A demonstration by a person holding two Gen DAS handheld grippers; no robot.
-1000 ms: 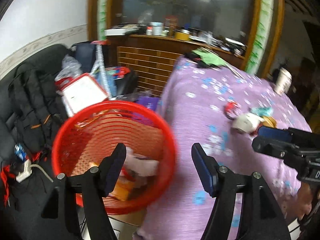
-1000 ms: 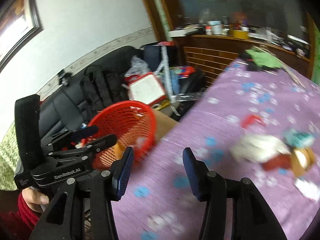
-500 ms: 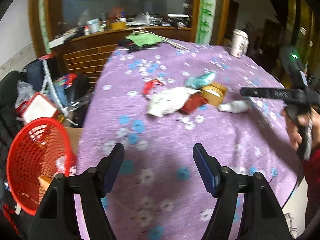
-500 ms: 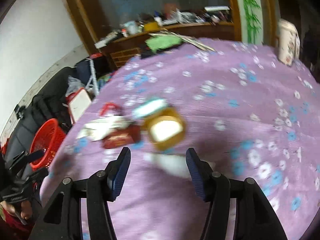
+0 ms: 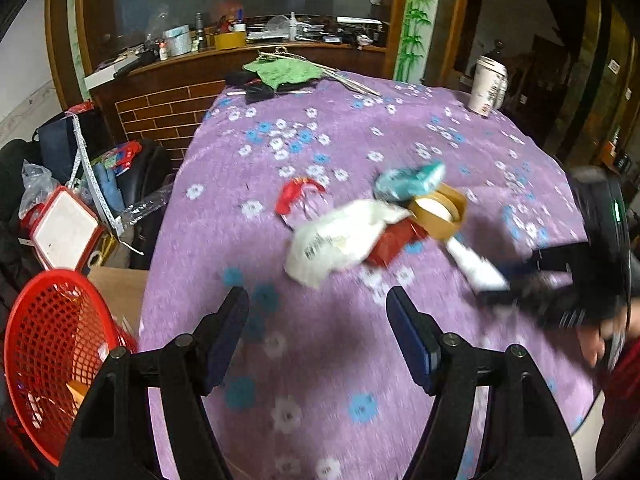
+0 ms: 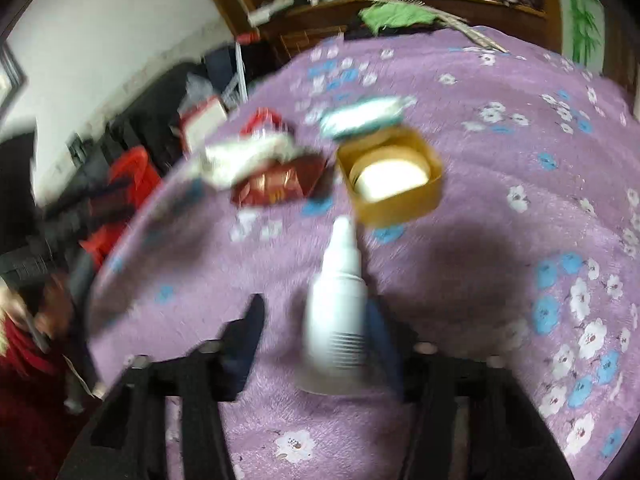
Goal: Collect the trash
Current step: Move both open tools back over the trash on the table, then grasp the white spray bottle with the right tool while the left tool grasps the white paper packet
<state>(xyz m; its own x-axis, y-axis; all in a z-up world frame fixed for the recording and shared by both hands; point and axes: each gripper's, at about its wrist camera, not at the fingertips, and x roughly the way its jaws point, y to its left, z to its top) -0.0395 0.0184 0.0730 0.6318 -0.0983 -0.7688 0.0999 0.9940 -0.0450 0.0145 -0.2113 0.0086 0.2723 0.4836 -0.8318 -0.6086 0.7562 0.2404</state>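
A heap of trash lies mid-table: a white crumpled wrapper (image 5: 340,240), a dark red foil packet (image 5: 394,242), a red wrapper (image 5: 296,194), a teal packet (image 5: 412,178), a yellow tub (image 5: 438,210) and a small white bottle (image 5: 476,266). My left gripper (image 5: 318,332) is open and empty, hovering short of the heap. My right gripper (image 6: 316,324) is open around the white bottle (image 6: 336,308), which lies on the cloth against the right finger. It shows blurred at the right of the left wrist view (image 5: 520,292). The red basket (image 5: 52,352) stands off the table's left edge.
The table wears a purple flowered cloth (image 5: 360,128). A paper cup (image 5: 486,86) stands at its far right, green cloth and sticks (image 5: 284,72) at the far end. Bags, a red-white box (image 5: 64,230) and a cardboard box (image 5: 116,292) crowd the floor on the left.
Both grippers swung from the red basket over to the table. The left one moved closer to the heap. The right one dropped down over the white bottle.
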